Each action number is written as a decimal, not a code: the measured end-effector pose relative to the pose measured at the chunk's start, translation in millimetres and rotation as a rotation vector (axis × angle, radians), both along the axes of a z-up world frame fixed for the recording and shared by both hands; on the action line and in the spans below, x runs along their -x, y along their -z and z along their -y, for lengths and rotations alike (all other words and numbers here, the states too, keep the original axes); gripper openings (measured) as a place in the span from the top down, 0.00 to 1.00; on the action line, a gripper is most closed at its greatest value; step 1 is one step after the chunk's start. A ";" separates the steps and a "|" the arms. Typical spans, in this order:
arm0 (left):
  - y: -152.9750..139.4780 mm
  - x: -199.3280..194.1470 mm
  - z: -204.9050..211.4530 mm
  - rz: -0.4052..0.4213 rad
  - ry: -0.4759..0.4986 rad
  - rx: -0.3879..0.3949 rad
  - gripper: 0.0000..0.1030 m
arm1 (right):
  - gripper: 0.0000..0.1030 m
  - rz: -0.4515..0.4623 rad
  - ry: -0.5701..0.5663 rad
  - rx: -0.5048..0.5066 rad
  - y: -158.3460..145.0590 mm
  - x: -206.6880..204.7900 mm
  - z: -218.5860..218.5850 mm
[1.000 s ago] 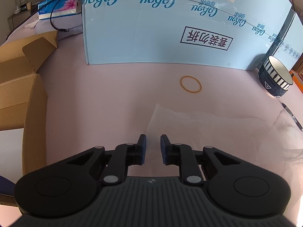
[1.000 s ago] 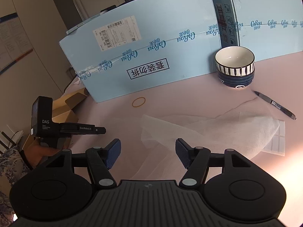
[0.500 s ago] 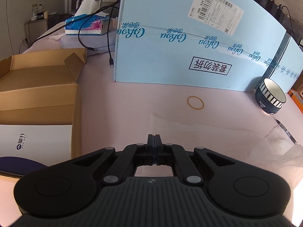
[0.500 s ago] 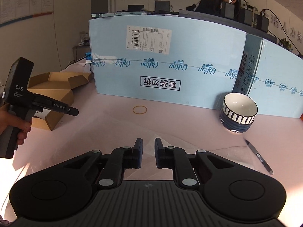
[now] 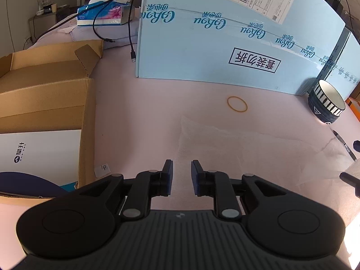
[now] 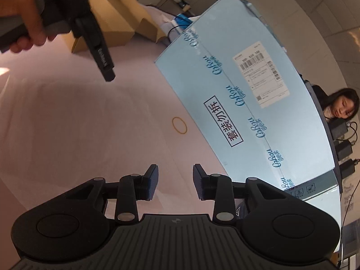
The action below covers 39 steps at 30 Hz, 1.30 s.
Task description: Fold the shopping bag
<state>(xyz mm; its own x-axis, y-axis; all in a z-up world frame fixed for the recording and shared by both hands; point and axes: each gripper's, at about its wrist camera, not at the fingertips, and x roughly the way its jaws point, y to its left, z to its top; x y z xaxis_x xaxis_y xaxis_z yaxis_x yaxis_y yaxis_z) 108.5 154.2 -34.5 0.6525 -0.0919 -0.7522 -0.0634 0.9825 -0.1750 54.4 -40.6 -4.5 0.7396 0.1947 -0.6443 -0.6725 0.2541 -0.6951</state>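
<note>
With both claws opening and empty, left gripper point(image 5: 181, 168) and right gripper point(image 6: 175, 172), the thin translucent shopping bag point(image 5: 247, 144) (barely visible on the pink table point(image 5: 139, 112)) was probably best re-pinched right at its edge.

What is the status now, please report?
Left gripper and right gripper: jaws opening, nothing between them. Thin shopping bag flat on the table, not gripped. Rubber band beyond it, not in the way.

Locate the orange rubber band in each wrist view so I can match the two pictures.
Left wrist: rubber band lies right of centre on the pink table, before the blue box.
Right wrist: rubber band sits at mid-frame, left of the tilted blue box.
Shared landmark: the box's framed black characters.
</note>
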 end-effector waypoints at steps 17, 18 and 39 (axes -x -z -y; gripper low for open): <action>9.0 -0.7 3.1 -0.044 0.029 -0.024 0.63 | 0.93 -0.071 -0.106 0.241 50.9 -20.5 -12.0; 9.4 -0.9 3.8 -0.045 0.032 -0.028 0.63 | 0.94 -0.076 -0.105 0.237 50.4 -20.1 -12.0; 14.2 -4.0 10.7 -0.076 0.054 -0.083 0.48 | 0.99 0.022 0.538 -0.368 -34.5 7.2 104.5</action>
<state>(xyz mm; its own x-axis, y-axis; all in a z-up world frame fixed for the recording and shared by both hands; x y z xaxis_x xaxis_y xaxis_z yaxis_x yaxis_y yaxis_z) 112.5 143.5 -48.6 0.5893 -0.0607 -0.8056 -0.0200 0.9958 -0.0897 47.2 -145.1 30.0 0.8076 -0.0014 -0.5897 -0.3718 0.7750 -0.5110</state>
